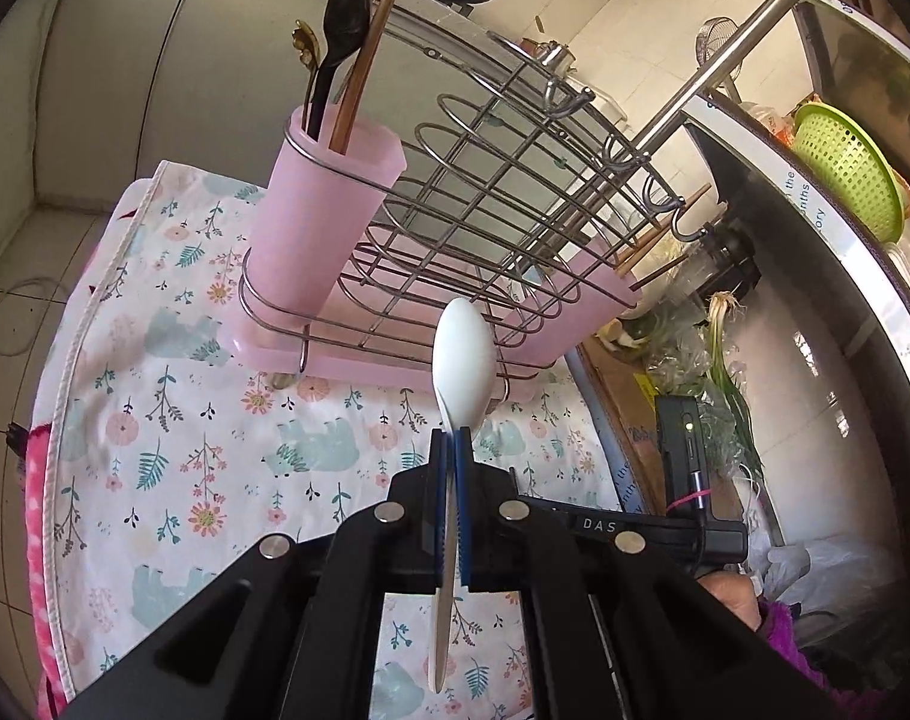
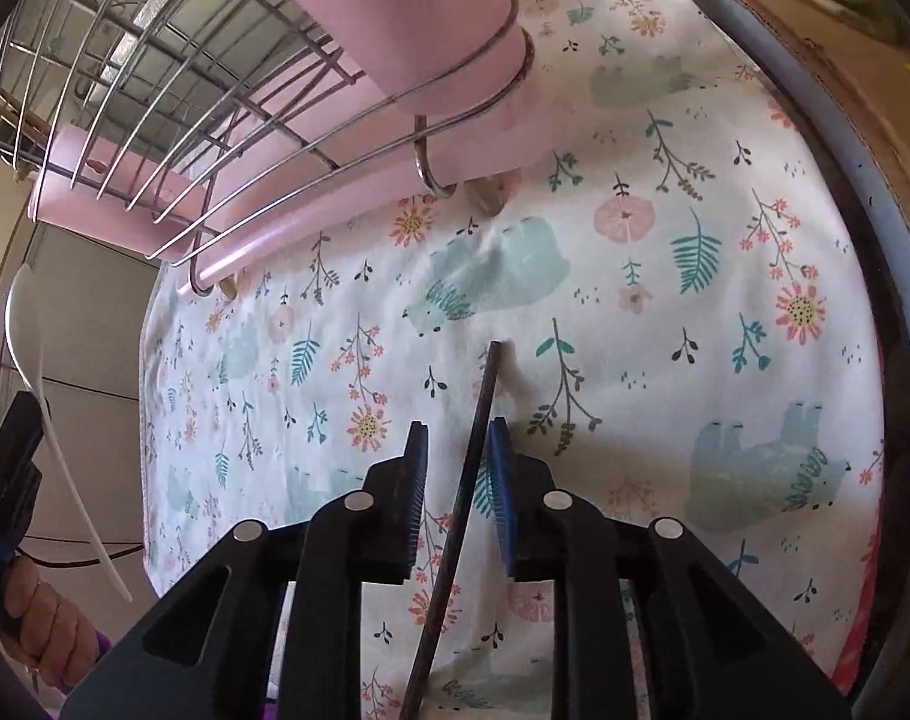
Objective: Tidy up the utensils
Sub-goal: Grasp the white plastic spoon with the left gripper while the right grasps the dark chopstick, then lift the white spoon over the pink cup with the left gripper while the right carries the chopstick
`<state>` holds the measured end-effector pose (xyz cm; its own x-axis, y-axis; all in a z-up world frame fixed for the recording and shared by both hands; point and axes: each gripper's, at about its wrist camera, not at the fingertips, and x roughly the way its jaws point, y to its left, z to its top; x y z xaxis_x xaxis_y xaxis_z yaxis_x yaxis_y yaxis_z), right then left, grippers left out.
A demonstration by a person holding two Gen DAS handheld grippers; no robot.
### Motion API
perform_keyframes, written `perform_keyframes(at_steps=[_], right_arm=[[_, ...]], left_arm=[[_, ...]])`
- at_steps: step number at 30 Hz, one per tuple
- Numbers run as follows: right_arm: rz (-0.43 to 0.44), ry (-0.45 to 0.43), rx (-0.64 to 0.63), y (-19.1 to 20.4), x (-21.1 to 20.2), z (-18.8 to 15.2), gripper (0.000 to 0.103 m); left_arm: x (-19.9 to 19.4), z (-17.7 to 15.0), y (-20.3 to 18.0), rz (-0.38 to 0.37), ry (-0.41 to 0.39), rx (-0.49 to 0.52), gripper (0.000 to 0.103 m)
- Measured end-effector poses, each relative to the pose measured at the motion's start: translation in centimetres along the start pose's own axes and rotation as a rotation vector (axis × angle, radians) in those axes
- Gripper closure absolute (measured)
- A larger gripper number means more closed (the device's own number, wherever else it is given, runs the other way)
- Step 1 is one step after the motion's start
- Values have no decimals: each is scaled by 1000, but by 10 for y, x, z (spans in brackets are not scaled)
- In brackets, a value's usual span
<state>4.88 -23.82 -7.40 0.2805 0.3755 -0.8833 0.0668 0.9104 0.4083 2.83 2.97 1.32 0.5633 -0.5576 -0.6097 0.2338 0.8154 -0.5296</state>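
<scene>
The wire rack (image 1: 484, 192) stands at twelve o'clock, and its pink holder (image 1: 329, 210) already keeps some utensils. My left gripper (image 1: 453, 438) pinches the white spoon (image 1: 462, 354); my right gripper (image 2: 457, 432) is spread around a dark chopstick (image 2: 475, 426) whose tip rests on the cloth (image 2: 694, 360). Both are not yet stored.

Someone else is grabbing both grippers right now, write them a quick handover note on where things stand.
Left gripper: shut on the white spoon, held up in front of the dish rack.
Right gripper: jaws open, a dark chopstick between them, leaning on one pad, its tip on the floral cloth. Not gripped.
Done: the pink holder on the rack's end already has a black spoon and wooden utensils.
Left: drop the white spoon into the holder; regrip the chopstick and put it away too.
</scene>
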Motion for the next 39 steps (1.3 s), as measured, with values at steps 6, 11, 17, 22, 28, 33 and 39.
perform_keyframes(at_steps=[6, 11, 17, 22, 28, 33, 39], right_arm=[[-15, -49, -39, 10, 2, -5, 97], [43, -172, -93, 21, -22, -11, 98], [85, -417, -185, 40, -85, -15, 98], [100, -619, -248, 53, -143, -13, 98], [105, -828, -304, 66, -193, -3, 98], [104, -960, -308, 70, -214, 14, 98], [76, -1065, -274, 65, -221, 43, 98]], left_arm=[[-5, 2, 7, 7, -17, -13, 101], [-14, 6, 10, 12, -49, -23, 101], [-31, 16, 7, -4, -123, -34, 101], [-52, 29, -1, -6, -232, -14, 101], [-73, 60, -12, -11, -386, 4, 101], [-79, 87, -21, 14, -520, 32, 101], [-67, 108, -30, 120, -674, 91, 101]])
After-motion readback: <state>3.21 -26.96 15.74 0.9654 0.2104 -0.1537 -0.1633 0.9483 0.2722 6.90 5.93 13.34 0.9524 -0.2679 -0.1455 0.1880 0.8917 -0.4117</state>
